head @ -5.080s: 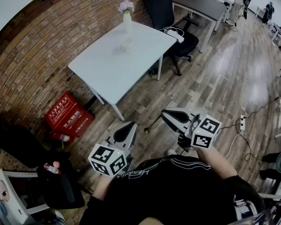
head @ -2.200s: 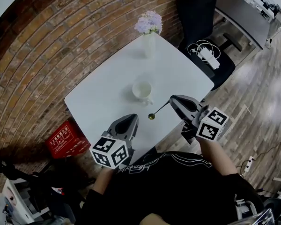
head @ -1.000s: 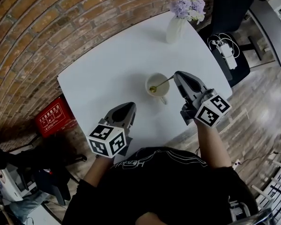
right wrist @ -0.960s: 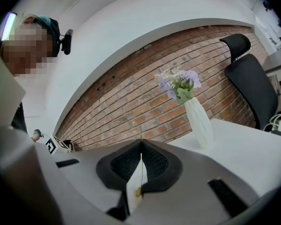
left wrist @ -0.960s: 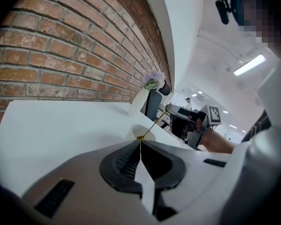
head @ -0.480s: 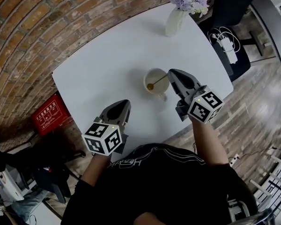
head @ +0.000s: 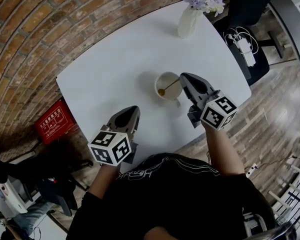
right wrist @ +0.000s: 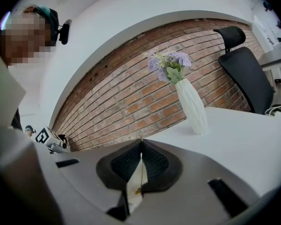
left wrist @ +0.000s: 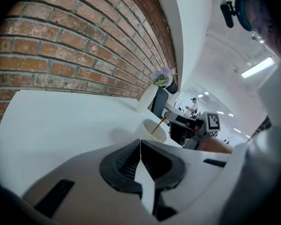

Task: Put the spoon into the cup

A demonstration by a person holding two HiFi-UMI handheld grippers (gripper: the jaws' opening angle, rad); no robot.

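White tabletop (head: 105,54) fills the head view, set against a brick wall (head: 35,14), with a pale vase (head: 188,23) of lilac flowers at its far corner. Near the table's middle stands the cup (head: 157,86), and the spoon (head: 169,86) slants into it, its golden bowl down inside the cup and its thin handle leaning out over the rim. The right gripper (head: 182,76) holds that handle, its jaws pinched together on it just beside the cup. The left gripper (head: 136,108) hovers over the near part of the table, well apart from the cup, jaws closed on nothing. By my reading the task is almost done: the spoon is in the cup, and what remains is to let go of the handle and draw the claw clear without tipping the cup.
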